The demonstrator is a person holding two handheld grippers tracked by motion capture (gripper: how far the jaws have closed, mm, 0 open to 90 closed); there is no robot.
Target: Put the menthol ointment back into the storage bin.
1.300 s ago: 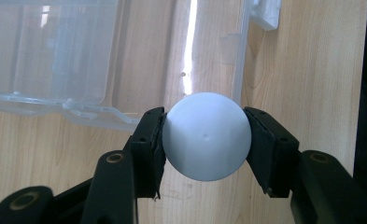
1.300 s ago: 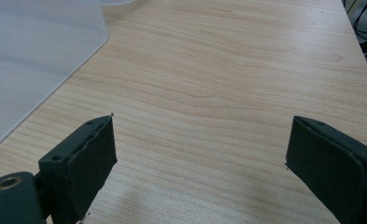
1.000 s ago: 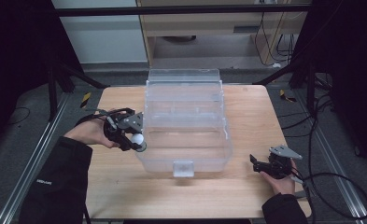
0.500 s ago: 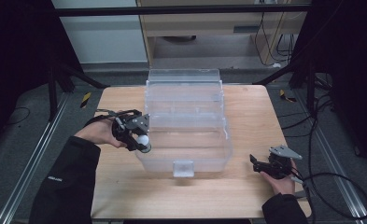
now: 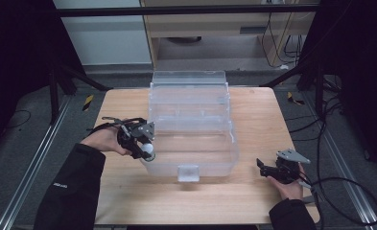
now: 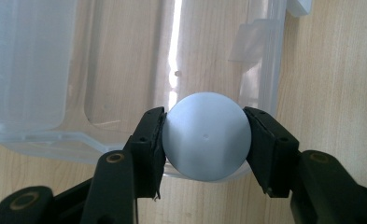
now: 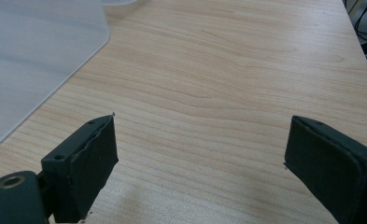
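Dim room, grey floor, dark frame posts around a pale wood counter point(image 5: 253, 120).

White ball point(image 6: 206, 136): mid-left of the high view, at the near left corner of the clear plastic bin point(image 5: 191, 120). In the left gripper view it sits centre frame, over the bin's rim, with the see-through floor of the bin behind it and bare wood to the right.

Left claw point(image 6: 204, 140): closed on the ball, one black pad pressed to each side of it. Hand and dark sleeve come in from the lower left of the high view.

Bin: open, centred on the counter, its lid standing up at the far side; small latch tab at the near wall.

Right claw point(image 7: 197, 158): jaws spread wide, nothing between them, wood grain beneath. In the high view it rests low at lower right, well apart from the bin, cable trailing off toward the right edge.
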